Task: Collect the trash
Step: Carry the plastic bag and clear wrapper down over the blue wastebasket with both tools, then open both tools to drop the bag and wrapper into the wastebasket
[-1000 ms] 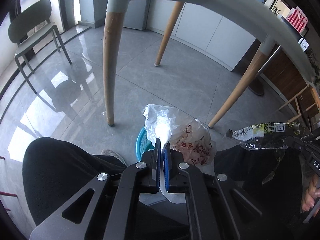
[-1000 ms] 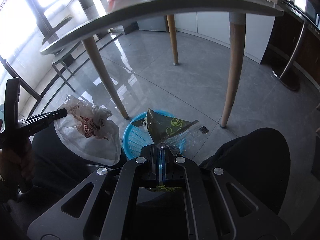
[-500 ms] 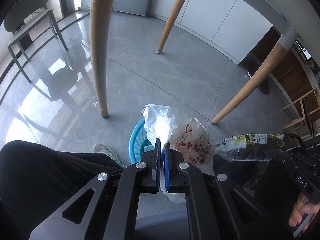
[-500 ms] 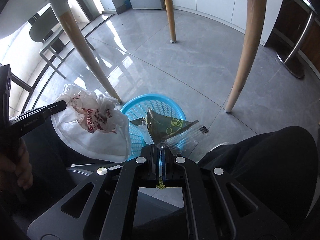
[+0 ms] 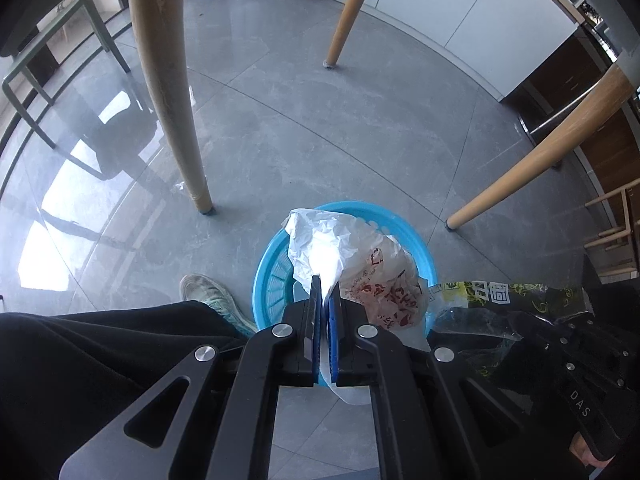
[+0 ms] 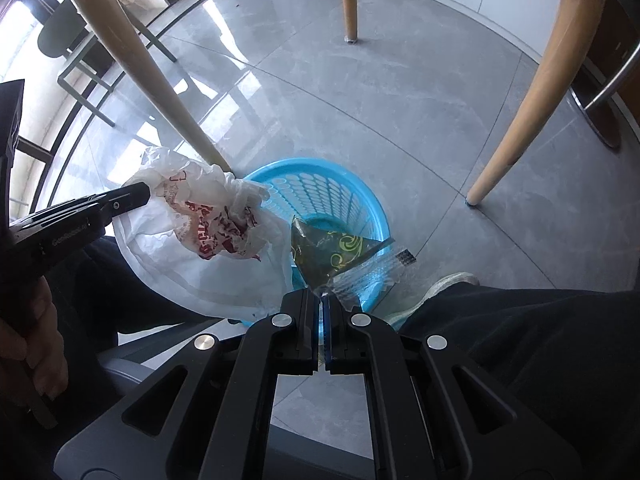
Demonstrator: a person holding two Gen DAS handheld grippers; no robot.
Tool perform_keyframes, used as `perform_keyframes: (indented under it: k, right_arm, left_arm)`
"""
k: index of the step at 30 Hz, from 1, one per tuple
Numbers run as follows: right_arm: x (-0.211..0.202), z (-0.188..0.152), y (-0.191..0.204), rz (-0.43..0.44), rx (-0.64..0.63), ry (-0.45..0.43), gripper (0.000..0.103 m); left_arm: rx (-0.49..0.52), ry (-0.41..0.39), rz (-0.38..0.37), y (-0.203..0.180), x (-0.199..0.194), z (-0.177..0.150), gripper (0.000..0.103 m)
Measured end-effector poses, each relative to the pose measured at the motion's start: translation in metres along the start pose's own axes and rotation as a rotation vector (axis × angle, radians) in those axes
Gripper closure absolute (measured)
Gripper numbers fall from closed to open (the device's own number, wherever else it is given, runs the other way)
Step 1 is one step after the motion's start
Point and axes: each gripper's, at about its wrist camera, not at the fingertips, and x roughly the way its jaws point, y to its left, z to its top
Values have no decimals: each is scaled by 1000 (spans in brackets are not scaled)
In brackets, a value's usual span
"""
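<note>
My two grippers hang over the blue basket (image 6: pixel 344 200), whose open mouth is partly covered: the white plastic bag (image 6: pixel 200 248) in my left gripper (image 5: pixel 325 286) overhangs its left rim, and the green wrapper (image 6: pixel 336 250) in my right gripper (image 6: pixel 322 298) overhangs the near rim. The far half of the mouth lies clear. A wooden table leg (image 6: pixel 152 80) stands just beside the basket on the left; a second leg (image 6: pixel 516 136) stands near on the right; a third (image 6: pixel 348 4) is well apart, beyond. My knees (image 6: pixel 540 344) and a shoe (image 5: pixel 208 292) close the near side. Open grey floor (image 6: pixel 380 100) lies between the legs.
</note>
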Motion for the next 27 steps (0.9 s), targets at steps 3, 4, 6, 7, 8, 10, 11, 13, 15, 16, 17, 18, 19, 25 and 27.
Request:
perform_keyframes:
  k: [3, 4, 6, 7, 8, 10, 11, 13, 15, 16, 17, 18, 19, 25, 27]
  right_arm:
    - [15, 6, -1, 7, 4, 28, 102]
    - [21, 7, 0, 8, 5, 37, 102]
    - [33, 9, -2, 4, 7, 52, 102]
    - [40, 10, -4, 5, 12, 64, 102]
    - [48, 13, -6, 12, 20, 75, 102]
    - [61, 16, -9, 8, 31, 97, 102]
    - [69, 18, -11, 5, 36, 107, 102]
    - [82, 20, -15, 1, 45, 134, 102]
    - [94, 21, -19, 8, 62, 161, 102]
    - [99, 22, -21, 6, 70, 171, 102]
    - [103, 22, -22, 4, 74, 180, 102]
    - [108, 23, -23, 3, 77, 188, 102]
    - [114, 24, -26, 3, 82, 199, 102]
    - [136, 25, -32, 7, 109, 251, 102]
    - [137, 26, -32, 10, 112, 253, 102]
  left_arm:
    - [3, 28, 12, 1, 13, 3, 101]
    - [6, 38, 17, 1, 18, 4, 101]
    - [17, 60, 32, 1, 28, 6, 101]
    - [21, 74, 39, 1, 34, 7, 101]
    - [26, 87, 46, 1, 40, 8, 101]
    - [38, 109, 64, 1, 51, 10, 101]
    - [43, 121, 71, 1, 56, 11, 101]
    - [57, 139, 88, 2, 66, 13, 101]
    - [72, 157, 106, 1, 77, 16, 101]
    - [78, 166, 113, 0, 82, 17, 101]
    - [84, 176, 120, 0, 87, 17, 101]
    - [91, 184, 128, 0, 93, 18, 101]
    - [102, 194, 137, 0, 98, 19, 101]
    - [120, 235, 157, -2, 116, 20, 101]
    - [109, 244, 144, -1, 117, 21, 99]
